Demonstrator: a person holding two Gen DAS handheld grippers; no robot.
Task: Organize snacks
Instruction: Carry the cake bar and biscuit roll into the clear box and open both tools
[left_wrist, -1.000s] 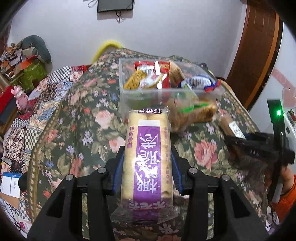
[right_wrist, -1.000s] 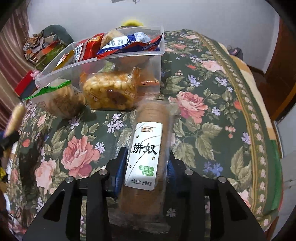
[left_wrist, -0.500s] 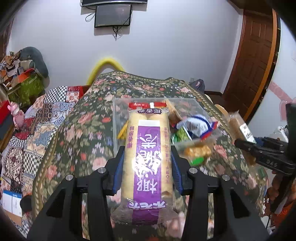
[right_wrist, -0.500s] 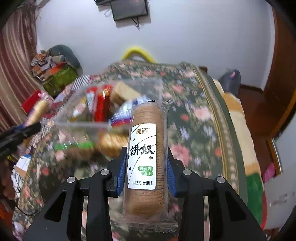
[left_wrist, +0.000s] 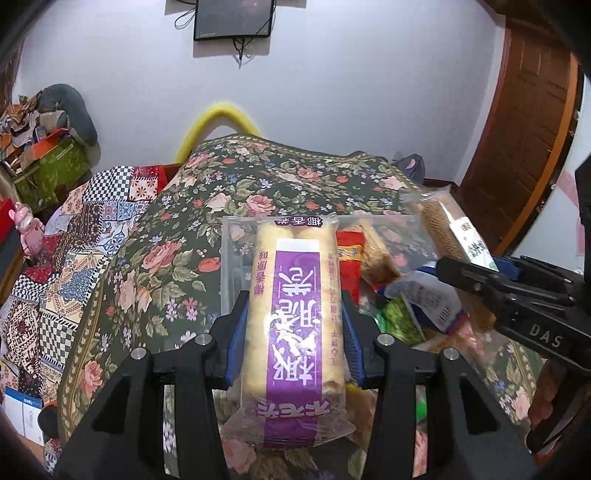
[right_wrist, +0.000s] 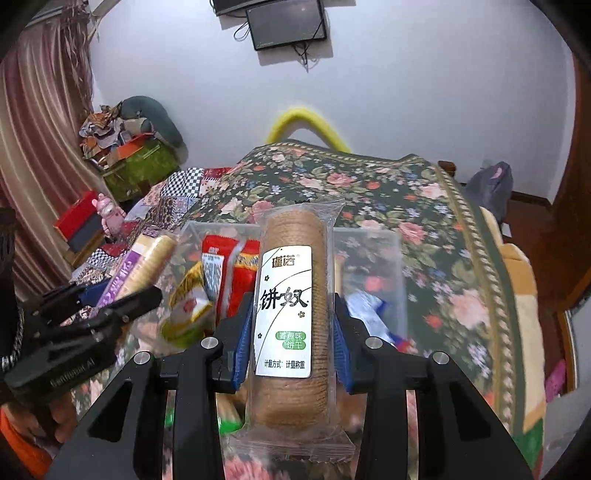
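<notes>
Two packs are yours to place: your left gripper pinches the purple-labelled pale wafer roll pack between its jaws, and your right gripper clamps the clear-wrapped brown biscuit sleeve. Ahead of and below both jaws sits the clear plastic bin, already holding several snack bags. Neither pack is in it yet; lowering and releasing both seems to remain.
</notes>
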